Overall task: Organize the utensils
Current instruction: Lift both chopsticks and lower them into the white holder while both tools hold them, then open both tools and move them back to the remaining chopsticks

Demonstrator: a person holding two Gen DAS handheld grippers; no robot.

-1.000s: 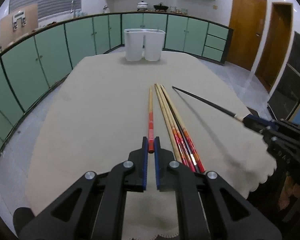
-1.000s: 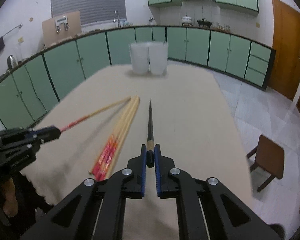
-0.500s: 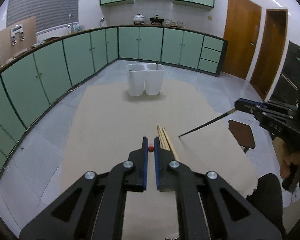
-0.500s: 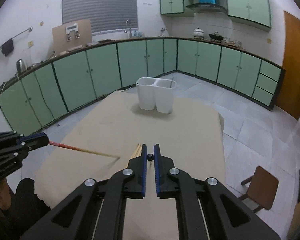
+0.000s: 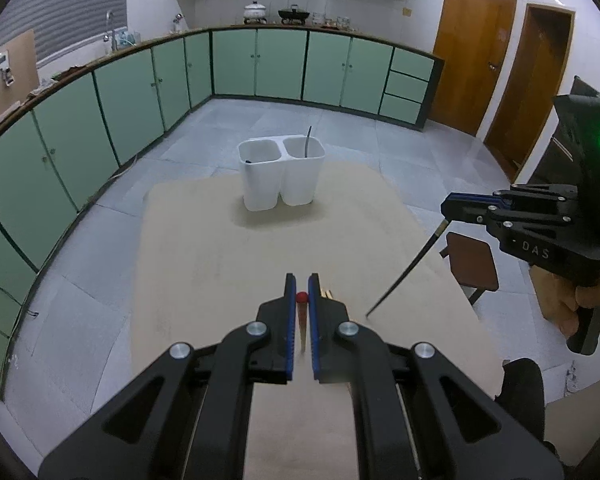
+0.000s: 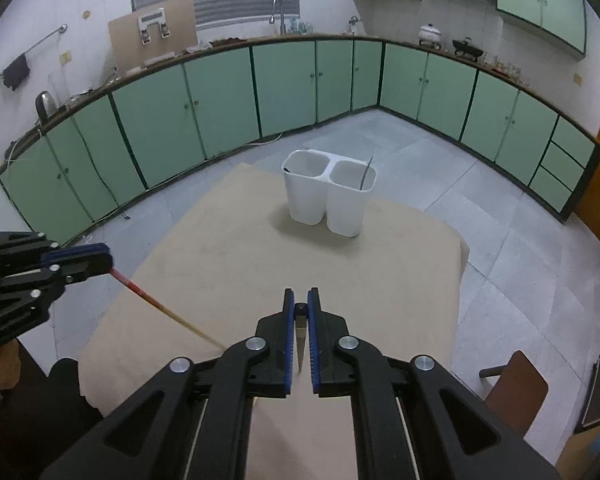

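My left gripper [image 5: 301, 286] is shut on a red-and-wood chopstick [image 5: 301, 298] that hangs down, held high above the table; it also shows in the right wrist view [image 6: 164, 309]. My right gripper [image 6: 300, 300] is shut on a black chopstick [image 6: 300, 312], which hangs tip down in the left wrist view [image 5: 406, 270]. A white two-compartment utensil holder [image 5: 281, 174] stands at the far end of the beige table [image 5: 220, 248], with a thin utensil leaning in its right compartment. Other chopsticks [image 5: 327, 293] lie on the table, mostly hidden behind my left fingers.
A brown stool [image 5: 471, 261] stands right of the table. Green cabinets [image 5: 260, 64] run round the room beyond the table. Tiled floor surrounds the table on all sides.
Both grippers have risen high above the table, each lifting its chopstick, which now hangs tip down. The holder looks farther below.
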